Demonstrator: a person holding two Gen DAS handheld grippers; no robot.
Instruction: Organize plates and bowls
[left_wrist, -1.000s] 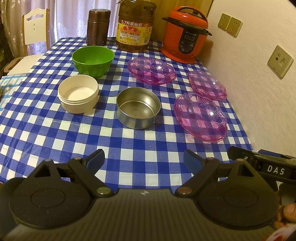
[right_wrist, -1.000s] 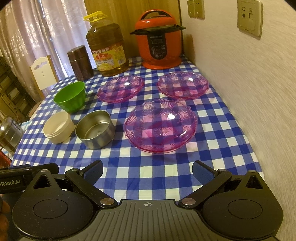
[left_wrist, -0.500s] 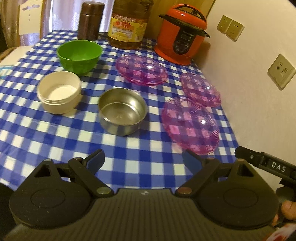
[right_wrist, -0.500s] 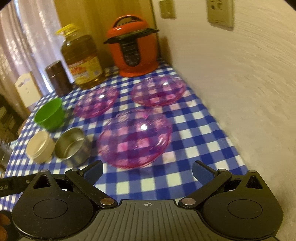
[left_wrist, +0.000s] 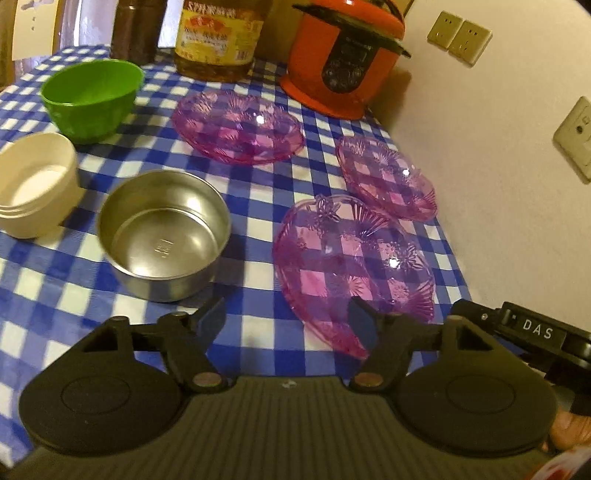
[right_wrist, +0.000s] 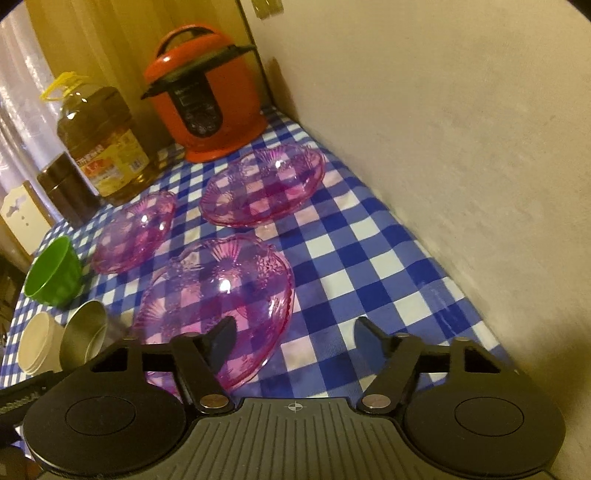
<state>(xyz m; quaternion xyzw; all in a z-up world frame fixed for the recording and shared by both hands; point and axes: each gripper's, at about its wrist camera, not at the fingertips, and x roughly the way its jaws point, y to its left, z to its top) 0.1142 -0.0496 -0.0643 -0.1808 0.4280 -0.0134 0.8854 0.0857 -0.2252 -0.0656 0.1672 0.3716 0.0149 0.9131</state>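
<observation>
While nothing is stacked yet, both the left gripper (left_wrist: 286, 317) and right gripper (right_wrist: 295, 334) hover with fingers apart; three pink plates (left_wrist: 354, 258) lie separately at one o'clock, three bowls (left_wrist: 162, 232) at eleven.

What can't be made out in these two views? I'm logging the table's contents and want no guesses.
- Near edge of the closest pink patterned glass plate: hidden behind the right hand-held gripper in the right wrist view.
- Round cream plastic container: cut off by the left edge of the left wrist view.
- Dark brown cylindrical canister and large cooking oil bottle: tops cut off by the top edge of the left wrist view.
</observation>
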